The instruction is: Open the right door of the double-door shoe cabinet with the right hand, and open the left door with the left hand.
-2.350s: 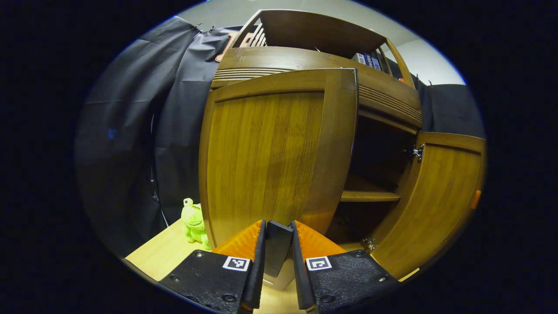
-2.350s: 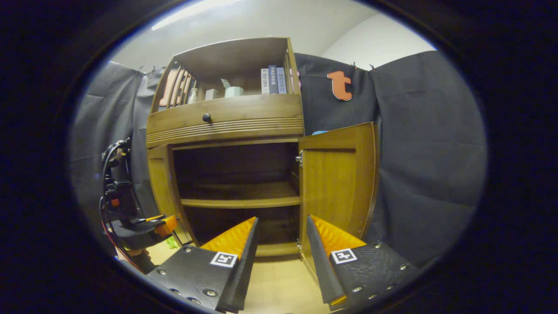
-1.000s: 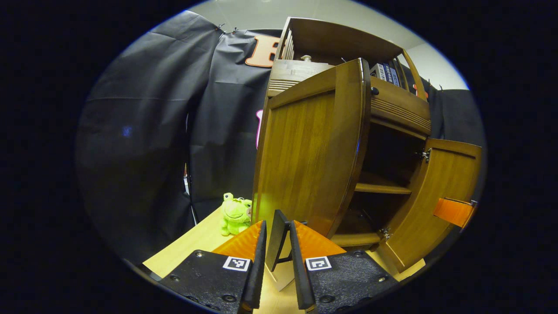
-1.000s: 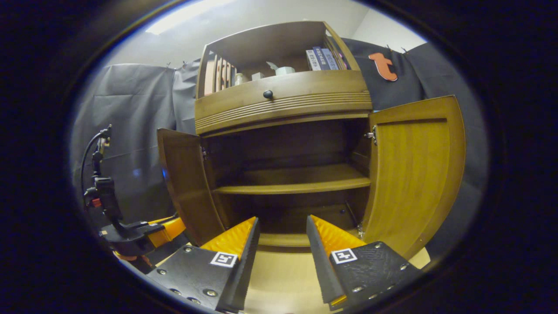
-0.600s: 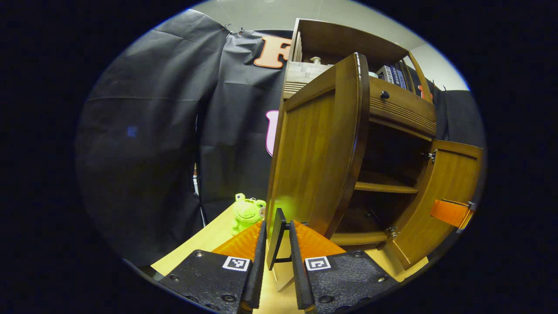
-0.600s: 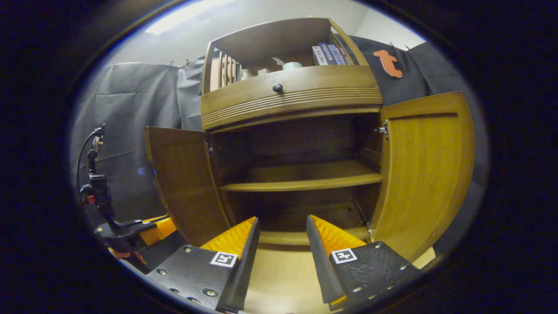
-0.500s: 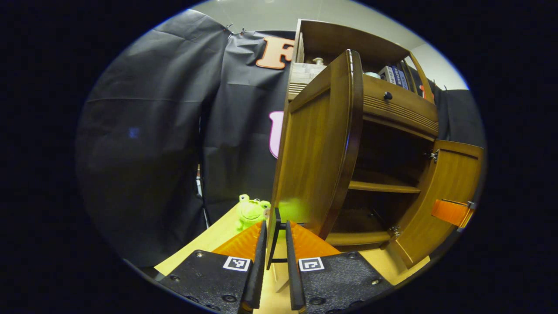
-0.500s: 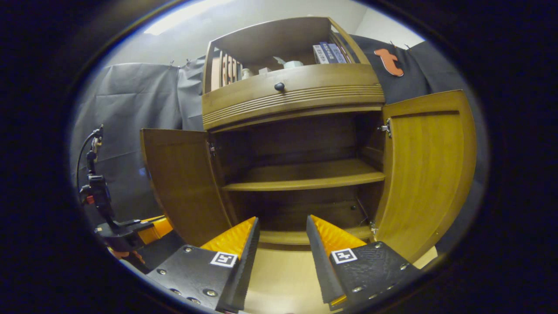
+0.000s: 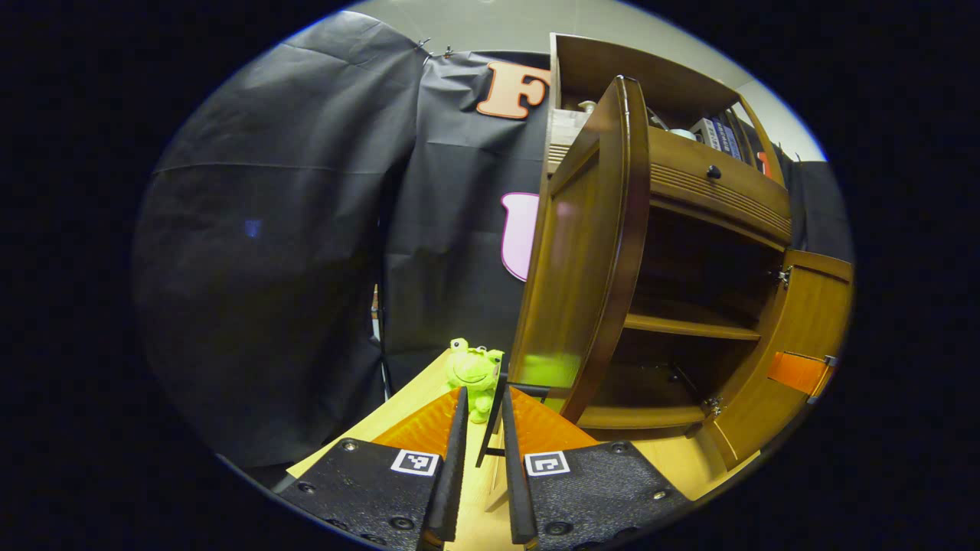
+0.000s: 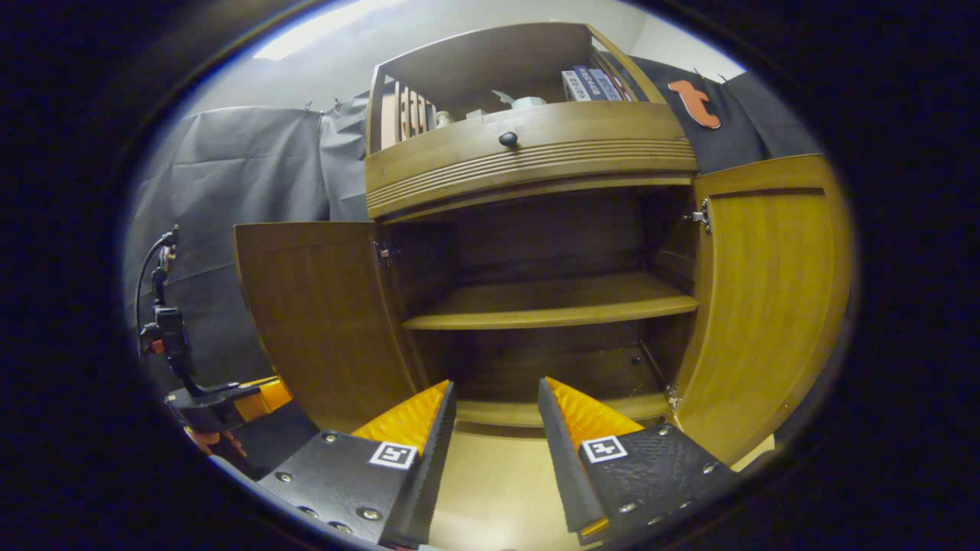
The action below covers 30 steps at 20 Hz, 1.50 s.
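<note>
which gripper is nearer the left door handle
Left. The left gripper has its fingers around the left door's handle; the right gripper hangs open before the cabinet's middle.

The shoe cabinet (image 10: 528, 164) is brown wood with a visible grain and a smooth, glossy varnish; the edge of its left door (image 9: 589, 252) catches a bright sheen. The right door (image 10: 758, 298) shows a lighter, satiny inner face with small shiny metal hinges (image 10: 698, 217). The drawer knob (image 10: 508, 139) looks dark and polished. The counter (image 10: 498, 490) is pale, matt wood. The frog toy (image 9: 475, 371) is soft plush cloth. The booth wall (image 9: 306, 229) is matt, creased cloth.
</note>
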Motion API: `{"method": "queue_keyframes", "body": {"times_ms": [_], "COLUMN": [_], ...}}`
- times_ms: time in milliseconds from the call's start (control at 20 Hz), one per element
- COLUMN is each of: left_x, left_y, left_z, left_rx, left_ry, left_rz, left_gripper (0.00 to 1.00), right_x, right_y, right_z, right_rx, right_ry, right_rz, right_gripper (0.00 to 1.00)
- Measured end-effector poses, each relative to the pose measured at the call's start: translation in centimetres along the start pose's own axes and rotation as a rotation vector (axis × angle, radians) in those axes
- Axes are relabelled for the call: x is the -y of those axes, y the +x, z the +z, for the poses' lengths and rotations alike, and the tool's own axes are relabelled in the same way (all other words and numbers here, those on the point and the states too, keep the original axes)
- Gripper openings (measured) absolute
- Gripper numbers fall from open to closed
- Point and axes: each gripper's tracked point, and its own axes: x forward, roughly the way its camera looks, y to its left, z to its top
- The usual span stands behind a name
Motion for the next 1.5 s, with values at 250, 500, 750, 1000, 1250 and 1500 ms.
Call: {"method": "queue_keyframes", "body": {"times_ms": [250, 500, 750, 1000, 1250, 1500], "left_x": [-1.5, -3.7, -0.9, 5.4, 14.0, 22.7], "left_y": [-0.7, -2.4, -4.8, -5.7, -5.4, -5.7], "left_z": [0.6, 2.3, 4.1, 7.1, 9.4, 11.0], "left_rx": [0.015, 0.063, 0.113, 0.173, 0.202, 0.24], "left_ry": [0.018, -0.001, -0.055, -0.025, 0.019, 0.063], "left_rz": [0.057, 0.152, 0.14, 0.046, -0.108, -0.269], "left_gripper": [0.27, 0.27, 0.27, 0.27, 0.22, 0.19], "right_x": [-0.9, -0.2, 1.3, 4.3, 8.0, 9.8], "right_y": [0.7, 0.5, -0.4, -2.5, -5.2, -7.4], "right_z": [-0.2, 0.9, 2.0, 4.2, 7.9, 10.2], "right_rx": [-0.01, 0.028, 0.06, 0.123, 0.224, 0.265], "right_ry": [0.002, -0.007, -0.031, -0.064, -0.144, -0.178], "right_rz": [0.026, 0.011, -0.003, -0.049, -0.128, -0.147], "right_gripper": [0.64, 0.64, 0.64, 0.64, 0.63, 0.61]}}
